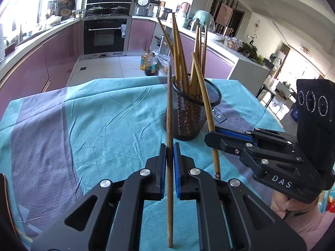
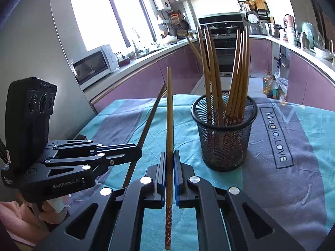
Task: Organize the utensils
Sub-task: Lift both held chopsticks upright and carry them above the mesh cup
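A black mesh holder (image 1: 189,113) (image 2: 225,131) stands on the table with several wooden chopsticks (image 1: 180,58) (image 2: 236,79) upright in it. My left gripper (image 1: 170,152) is shut on a plain brown chopstick (image 1: 169,115), held upright in front of the holder; that gripper (image 2: 134,152) and its chopstick (image 2: 149,117) also show at the left of the right wrist view. My right gripper (image 2: 170,161) is shut on a chopstick with a red patterned end (image 2: 169,113). In the left wrist view the right gripper (image 1: 211,138) holds its chopstick (image 1: 204,92) against the holder's right side.
A teal and grey tablecloth (image 1: 94,121) (image 2: 282,177) covers the table. Purple kitchen cabinets (image 1: 52,58), an oven (image 1: 104,35) and oil bottles (image 1: 149,62) on the floor lie beyond. A microwave (image 2: 92,64) sits on the left counter.
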Motion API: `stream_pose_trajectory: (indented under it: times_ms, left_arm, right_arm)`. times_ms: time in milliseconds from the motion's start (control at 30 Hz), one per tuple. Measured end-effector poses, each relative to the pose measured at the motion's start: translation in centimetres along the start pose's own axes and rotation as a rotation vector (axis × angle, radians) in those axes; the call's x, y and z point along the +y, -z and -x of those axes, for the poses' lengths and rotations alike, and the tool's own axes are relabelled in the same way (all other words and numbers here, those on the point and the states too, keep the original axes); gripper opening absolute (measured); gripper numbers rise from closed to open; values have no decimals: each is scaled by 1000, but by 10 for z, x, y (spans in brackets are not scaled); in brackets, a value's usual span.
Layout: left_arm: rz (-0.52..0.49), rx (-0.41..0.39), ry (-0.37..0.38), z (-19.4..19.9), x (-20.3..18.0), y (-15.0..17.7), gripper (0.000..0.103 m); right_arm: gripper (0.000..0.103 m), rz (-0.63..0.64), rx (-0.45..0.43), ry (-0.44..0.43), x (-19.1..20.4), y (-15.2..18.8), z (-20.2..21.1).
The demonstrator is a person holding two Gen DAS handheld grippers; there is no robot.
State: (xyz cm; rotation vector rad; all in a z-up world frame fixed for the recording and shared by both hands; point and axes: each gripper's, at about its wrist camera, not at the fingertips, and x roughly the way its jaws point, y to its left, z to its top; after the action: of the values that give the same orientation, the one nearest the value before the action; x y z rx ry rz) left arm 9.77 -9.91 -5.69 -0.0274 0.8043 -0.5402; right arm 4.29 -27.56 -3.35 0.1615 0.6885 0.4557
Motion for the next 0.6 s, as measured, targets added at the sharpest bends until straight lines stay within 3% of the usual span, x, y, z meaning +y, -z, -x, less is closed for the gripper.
stream_pose_trajectory:
  times_ms: [600]
  left_arm:
    - [-5, -34, 39, 14, -9, -10, 7]
  right_arm:
    - [6, -12, -45, 0, -2, -5, 12]
